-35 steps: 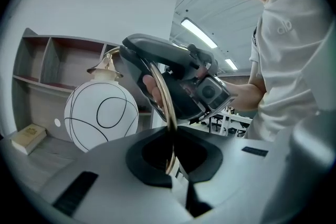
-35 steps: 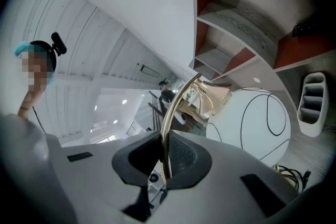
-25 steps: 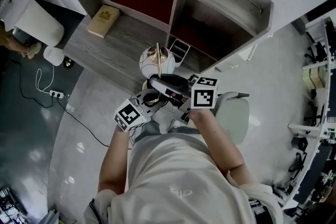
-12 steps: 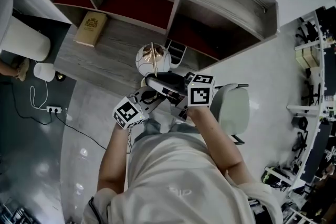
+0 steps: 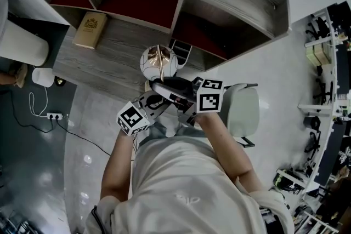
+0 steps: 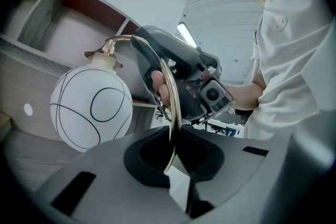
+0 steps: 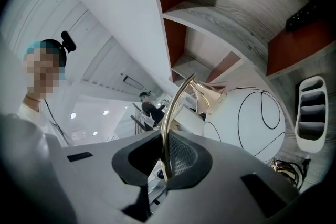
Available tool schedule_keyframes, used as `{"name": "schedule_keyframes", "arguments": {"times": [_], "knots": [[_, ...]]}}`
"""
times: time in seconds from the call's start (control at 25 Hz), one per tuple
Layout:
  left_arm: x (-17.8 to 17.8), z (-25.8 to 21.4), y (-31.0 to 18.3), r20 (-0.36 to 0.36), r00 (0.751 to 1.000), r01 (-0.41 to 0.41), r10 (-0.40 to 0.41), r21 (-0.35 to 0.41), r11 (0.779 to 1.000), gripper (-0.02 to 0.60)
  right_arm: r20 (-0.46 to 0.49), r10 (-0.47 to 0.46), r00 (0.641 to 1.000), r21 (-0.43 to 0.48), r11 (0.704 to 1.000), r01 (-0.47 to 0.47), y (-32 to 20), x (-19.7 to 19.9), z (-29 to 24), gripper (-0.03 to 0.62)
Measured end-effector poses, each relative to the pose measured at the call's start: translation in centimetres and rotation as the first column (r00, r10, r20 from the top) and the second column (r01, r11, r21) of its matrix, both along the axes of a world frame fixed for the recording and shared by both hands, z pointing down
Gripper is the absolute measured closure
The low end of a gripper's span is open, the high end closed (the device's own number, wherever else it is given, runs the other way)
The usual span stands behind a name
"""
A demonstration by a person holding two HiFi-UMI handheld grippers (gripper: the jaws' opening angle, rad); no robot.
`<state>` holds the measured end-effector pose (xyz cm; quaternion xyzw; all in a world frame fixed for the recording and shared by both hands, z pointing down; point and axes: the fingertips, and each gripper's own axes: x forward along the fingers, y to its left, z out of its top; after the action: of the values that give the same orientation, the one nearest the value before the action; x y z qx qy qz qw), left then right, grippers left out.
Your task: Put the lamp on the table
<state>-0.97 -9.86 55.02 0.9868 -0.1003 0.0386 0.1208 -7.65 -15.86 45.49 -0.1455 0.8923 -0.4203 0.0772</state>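
Observation:
The lamp has a white globe [image 5: 157, 61] with black lines and a thin curved brass stem [image 6: 170, 107]. It hangs over the front edge of the grey wooden table [image 5: 109, 57]. My left gripper [image 5: 155, 100] has the stem between its pads [image 6: 172, 149]; its jaws are opening, though the pads still touch the stem. My right gripper [image 5: 166, 85] is shut on the same stem [image 7: 165, 162], higher up. The globe [image 7: 252, 113] hangs just beyond both grippers. Brass parts [image 7: 289, 168] show under the globe.
A tan book [image 5: 89, 30] lies at the table's left end. A white slotted holder [image 5: 184, 52] stands right behind the lamp. Red-backed shelf compartments [image 5: 137, 3] rise behind the table. A pale chair [image 5: 244, 112] is at my right, and a power strip [image 5: 53, 115] lies on the floor at left.
The head camera has swung a little, so the table and book sit further left. Both grippers and the lamp keep nearly the same pose over the table's edge.

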Motion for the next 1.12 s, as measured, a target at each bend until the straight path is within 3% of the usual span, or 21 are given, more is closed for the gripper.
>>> {"name": "schedule_keyframes", "arguments": {"times": [0.6, 1.12], "knots": [[0.4, 1.5, 2.4, 0.038, 0.994, 0.103, -0.102, -0.029, 0.994, 0.542, 0.016, -0.044, 0.999, 0.019, 0.999, 0.044, 3.8, 0.2, 0.7, 0.546], [0.0, 1.7, 2.2, 0.046, 0.979, 0.200, -0.197, -0.086, 0.976, 0.524, 0.045, -0.008, 0.999, 0.006, 1.000, 0.008, 3.8, 0.5, 0.5, 0.531]]}}
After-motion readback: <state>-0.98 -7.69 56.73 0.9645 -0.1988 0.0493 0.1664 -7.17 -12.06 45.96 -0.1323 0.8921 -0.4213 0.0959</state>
